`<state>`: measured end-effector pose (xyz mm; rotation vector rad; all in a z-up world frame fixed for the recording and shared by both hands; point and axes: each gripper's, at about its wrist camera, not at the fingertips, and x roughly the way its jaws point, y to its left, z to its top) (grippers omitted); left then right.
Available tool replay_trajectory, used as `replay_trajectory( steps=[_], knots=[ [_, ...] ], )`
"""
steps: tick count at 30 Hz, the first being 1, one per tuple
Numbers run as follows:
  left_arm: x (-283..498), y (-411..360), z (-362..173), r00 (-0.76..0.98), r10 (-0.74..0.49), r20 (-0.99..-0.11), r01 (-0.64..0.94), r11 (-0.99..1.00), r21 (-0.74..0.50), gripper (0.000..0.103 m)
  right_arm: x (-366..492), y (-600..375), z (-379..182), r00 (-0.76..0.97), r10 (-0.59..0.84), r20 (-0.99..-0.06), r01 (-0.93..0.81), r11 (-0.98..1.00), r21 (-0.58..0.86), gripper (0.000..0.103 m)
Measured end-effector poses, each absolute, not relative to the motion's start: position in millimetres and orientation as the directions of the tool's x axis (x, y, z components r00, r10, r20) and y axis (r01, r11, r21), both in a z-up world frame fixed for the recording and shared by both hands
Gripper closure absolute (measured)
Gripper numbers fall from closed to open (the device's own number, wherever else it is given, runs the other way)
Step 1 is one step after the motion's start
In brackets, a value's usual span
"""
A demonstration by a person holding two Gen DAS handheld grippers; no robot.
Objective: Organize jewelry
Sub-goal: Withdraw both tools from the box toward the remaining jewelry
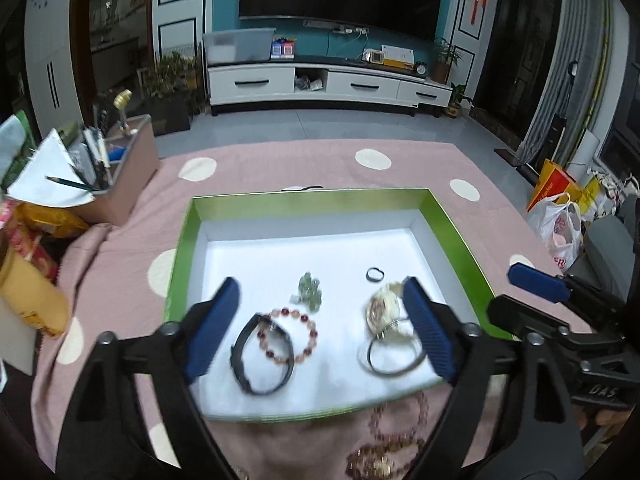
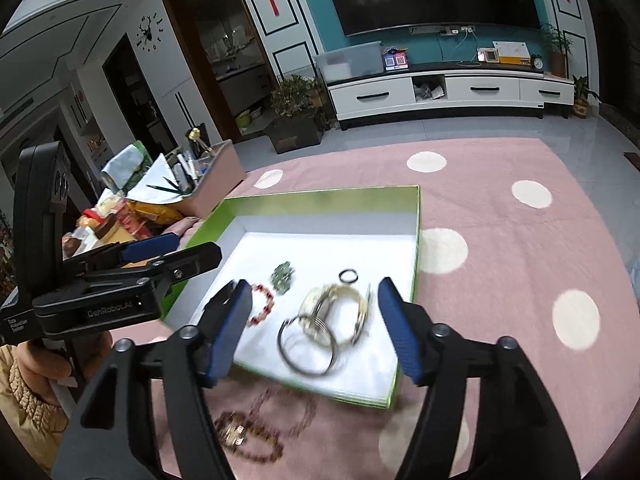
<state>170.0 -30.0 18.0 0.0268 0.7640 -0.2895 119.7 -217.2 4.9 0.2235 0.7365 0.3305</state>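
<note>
A green-rimmed white tray [image 1: 312,202] [image 2: 320,198] lies on the pink dotted cloth. In it lie a black band [image 1: 260,356], a red bead bracelet [image 1: 296,334] [image 2: 262,306], a green bead cluster [image 1: 309,286] [image 2: 283,274], a small dark ring [image 1: 375,274] [image 2: 349,276], a pale coiled bangle [image 1: 382,308] [image 2: 334,312] and a silver bangle [image 1: 394,356] [image 2: 306,350]. A dark bead necklace [image 1: 384,448] [image 2: 260,428] lies on the cloth in front of the tray. My left gripper [image 1: 320,328] is open and empty above the tray's near half. My right gripper [image 2: 312,328] is open and empty over the bangles.
A pink organizer box [image 1: 116,168] [image 2: 208,176] with pencils and papers stands at the left. Snack bags [image 1: 28,248] lie beside it. The right gripper's body [image 1: 560,320] shows at the tray's right edge. Plastic bags [image 1: 560,224] sit off the table, right.
</note>
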Motion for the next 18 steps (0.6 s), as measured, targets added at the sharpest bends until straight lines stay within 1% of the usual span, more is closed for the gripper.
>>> replay_trajectory(
  steps=[2,4,6,10,13,18],
  knots=[
    [153,-28,24,0.697,-0.243,-0.674,0.268,0.961,-0.069,0.013,104,-219,9,0.702,0.359,-0.616,-0.207,0.929,0.306,0.025],
    [138,-24,28,0.707,-0.235,-0.667,0.261,0.963,-0.063,0.005,87,-221,12,0.706,0.350,-0.615,-0.200,0.932,0.302,0.023],
    [122,-21,31,0.711,-0.213,-0.670,0.247,0.968,-0.046,0.003,73,-222,16,0.710,0.344,-0.614,-0.195,0.934,0.298,0.020],
    [94,-16,32,0.714,-0.183,-0.676,0.233,0.972,-0.018,0.002,50,-222,21,0.722,0.331,-0.608,-0.189,0.939,0.287,0.015],
    [79,-12,32,0.716,-0.169,-0.678,0.227,0.974,-0.003,0.002,37,-223,24,0.721,0.338,-0.605,-0.193,0.936,0.294,0.014],
    [58,1,28,0.708,-0.163,-0.687,0.204,0.979,-0.021,0.002,20,-219,25,0.715,0.340,-0.611,-0.192,0.936,0.296,0.014]
  ],
)
